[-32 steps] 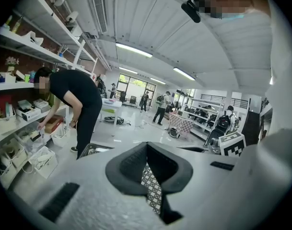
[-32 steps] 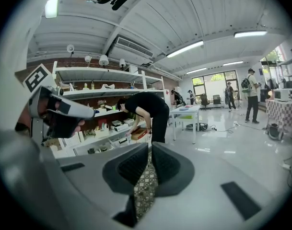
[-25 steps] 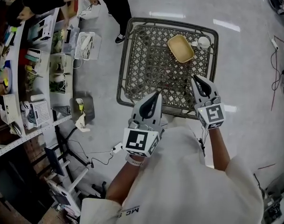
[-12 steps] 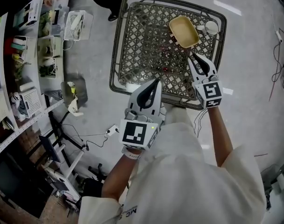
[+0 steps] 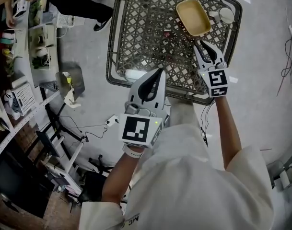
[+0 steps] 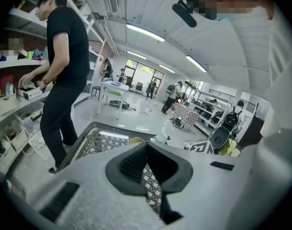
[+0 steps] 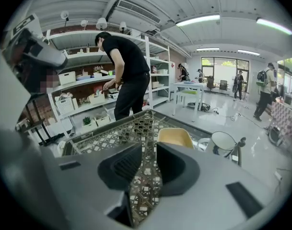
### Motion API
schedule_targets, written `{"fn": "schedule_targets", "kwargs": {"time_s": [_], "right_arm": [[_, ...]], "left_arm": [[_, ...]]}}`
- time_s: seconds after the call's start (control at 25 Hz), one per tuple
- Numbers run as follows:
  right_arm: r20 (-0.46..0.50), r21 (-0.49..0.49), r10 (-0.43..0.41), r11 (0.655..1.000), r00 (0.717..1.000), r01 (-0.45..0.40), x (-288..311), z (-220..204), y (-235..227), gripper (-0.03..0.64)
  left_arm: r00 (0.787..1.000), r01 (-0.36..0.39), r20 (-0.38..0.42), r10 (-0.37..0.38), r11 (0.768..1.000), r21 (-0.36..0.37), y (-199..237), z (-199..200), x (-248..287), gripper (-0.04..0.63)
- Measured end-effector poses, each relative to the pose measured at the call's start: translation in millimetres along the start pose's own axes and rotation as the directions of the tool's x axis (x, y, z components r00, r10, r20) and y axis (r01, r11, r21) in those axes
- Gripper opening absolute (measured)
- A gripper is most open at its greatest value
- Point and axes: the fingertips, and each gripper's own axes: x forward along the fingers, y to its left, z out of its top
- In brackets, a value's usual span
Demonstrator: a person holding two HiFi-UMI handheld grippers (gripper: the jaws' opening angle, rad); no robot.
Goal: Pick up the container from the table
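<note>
The container (image 5: 193, 17) is a shallow yellow tray with nothing in it, at the far right of the lattice-top table (image 5: 118, 37). It shows in the right gripper view as the container (image 7: 175, 137), straight beyond the jaws. My right gripper (image 5: 206, 47) hovers over the table just short of it. Its jaws have just been opening and stand open with only the lattice showing between them. My left gripper (image 5: 158, 72) hangs at the table's near edge, fingertips together, holding nothing. Only a sliver of the container (image 6: 134, 140) shows past it.
A white round object (image 5: 226, 15) sits right of the container at the table's corner. A small white thing (image 5: 134, 74) lies on the near rim. A person in black (image 7: 124, 66) stands at cluttered shelves (image 5: 21, 42) on the left. Cables (image 5: 93, 126) trail on the floor.
Both grippers have sunk toward the table and come closer to the container. The right gripper's jaws, together before, have spread apart. The left gripper's jaws stay together.
</note>
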Motion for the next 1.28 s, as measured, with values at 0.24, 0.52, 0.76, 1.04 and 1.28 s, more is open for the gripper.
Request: {"fn": "schedule_targets", "kwargs": {"time_s": [0.24,0.52,0.76,1.04,1.28], "right_arm": [[-0.018,-0.049,0.022,0.999,1.000,-0.023,24.6,-10.7,2.2,0.107],[-0.050,-0.093,0.034,0.995,0.998,-0.038,52.7,-18.9,-4.1,0.112],[-0.092,-0.131,0.045,0.990,0.995,-0.057,74.7,-29.0,-8.3,0.114],[-0.158,-0.163,0.038,0.984,0.987,-0.064,92.8,-43.9,-9.8,0.115],[-0.223,-0.192,0.018,0.979,0.975,-0.062,102.3,-54.1,-13.3,0.109]], "left_arm": [[1.000,-0.009,-0.027,0.009,1.000,-0.020,8.2,-15.3,10.1,0.014],[0.999,-0.012,-0.047,0.010,0.999,-0.048,14.4,-28.9,26.1,0.013],[0.998,-0.018,-0.056,0.014,0.997,-0.070,17.4,-38.8,35.3,0.014],[0.998,-0.016,-0.056,0.011,0.995,-0.095,14.5,-42.8,39.2,0.014],[0.998,-0.031,-0.064,0.023,0.991,-0.128,14.6,-43.2,39.6,0.014]]}}
